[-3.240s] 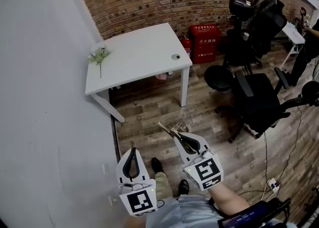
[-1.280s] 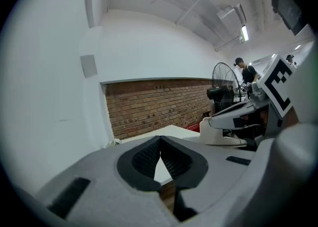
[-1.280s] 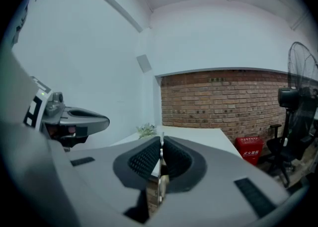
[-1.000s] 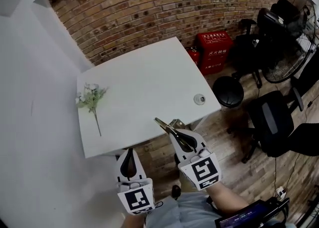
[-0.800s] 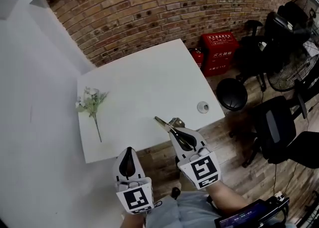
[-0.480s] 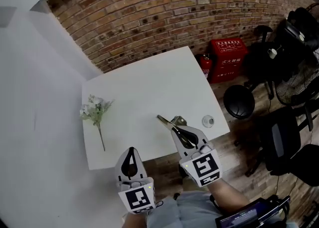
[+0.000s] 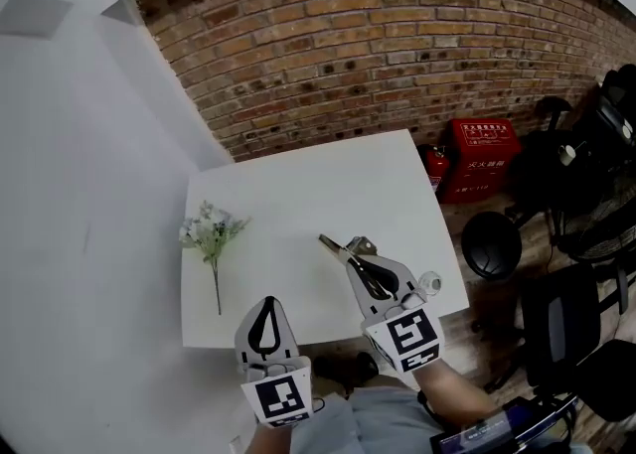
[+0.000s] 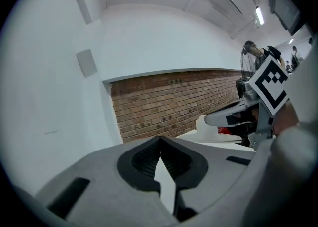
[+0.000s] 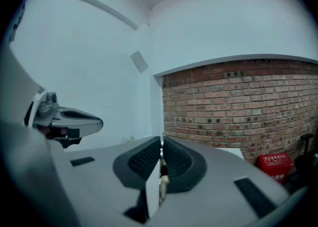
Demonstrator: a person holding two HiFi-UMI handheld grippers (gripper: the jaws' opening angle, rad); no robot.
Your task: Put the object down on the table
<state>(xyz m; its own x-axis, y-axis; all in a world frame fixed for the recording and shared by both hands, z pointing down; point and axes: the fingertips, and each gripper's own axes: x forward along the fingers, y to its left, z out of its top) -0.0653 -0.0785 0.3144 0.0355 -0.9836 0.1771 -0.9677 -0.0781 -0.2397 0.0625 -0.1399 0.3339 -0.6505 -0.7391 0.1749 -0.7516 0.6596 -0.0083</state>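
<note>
Brick-walled room, white counter (image 7: 328, 179). Right tool (image 7: 352, 257) clamped on a thin metal object (image 7: 335, 244), which projects over the counter's near right part. Left tool (image 7: 266, 303) closed, empty, near the front edge.

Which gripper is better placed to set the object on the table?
Right: the right gripper grips the thin metal object above the white table; the left gripper is shut and empty, near its front edge.

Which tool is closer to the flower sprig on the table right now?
Left. The left tool is at the near edge of the table, just right of the flower sprig. The right tool, gripping a metal object, is farther right over it.
</note>
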